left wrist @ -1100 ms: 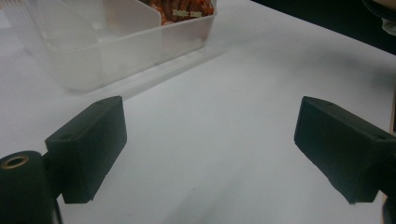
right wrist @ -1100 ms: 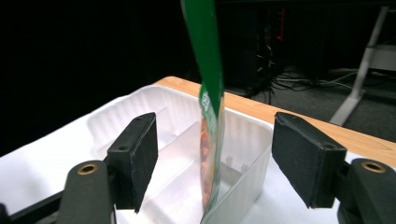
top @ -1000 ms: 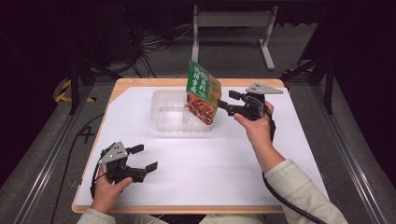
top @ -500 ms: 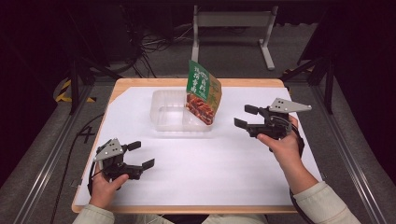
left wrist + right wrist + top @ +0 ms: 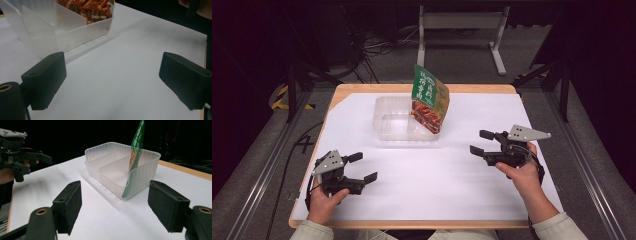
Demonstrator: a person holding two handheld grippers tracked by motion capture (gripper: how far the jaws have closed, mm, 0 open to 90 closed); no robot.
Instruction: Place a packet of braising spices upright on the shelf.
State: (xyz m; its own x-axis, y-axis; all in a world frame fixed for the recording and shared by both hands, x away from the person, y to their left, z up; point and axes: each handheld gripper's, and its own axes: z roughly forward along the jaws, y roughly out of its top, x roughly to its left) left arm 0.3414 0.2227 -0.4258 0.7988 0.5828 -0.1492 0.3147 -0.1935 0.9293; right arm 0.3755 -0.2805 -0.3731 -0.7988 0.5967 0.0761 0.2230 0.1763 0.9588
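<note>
A clear plastic container (image 5: 387, 131) with a divider sits at the table's far middle. A green snack packet (image 5: 430, 98) stands upright in its right compartment, leaning over the rim. My left gripper (image 5: 363, 166) rests open at the near left, well short of the container (image 5: 62, 37) and the packet (image 5: 87, 8), nothing between its jaws. My right gripper (image 5: 480, 142) is open at the right, clear of the packet and pointing left. In the right gripper view the container (image 5: 147, 162) and packet (image 5: 136, 147) stand beyond my open right gripper (image 5: 120, 207).
White paper (image 5: 437, 190) covers the wooden table (image 5: 412, 223), with broad bare room in front of the container. Dark floor, cables and a metal stand (image 5: 462, 22) lie beyond the far edge. The left gripper (image 5: 37, 157) appears far off in the right gripper view.
My right gripper has drawn back from beside the packet toward the near right, open and empty. The packet stays standing in the container. The left gripper has barely shifted.
</note>
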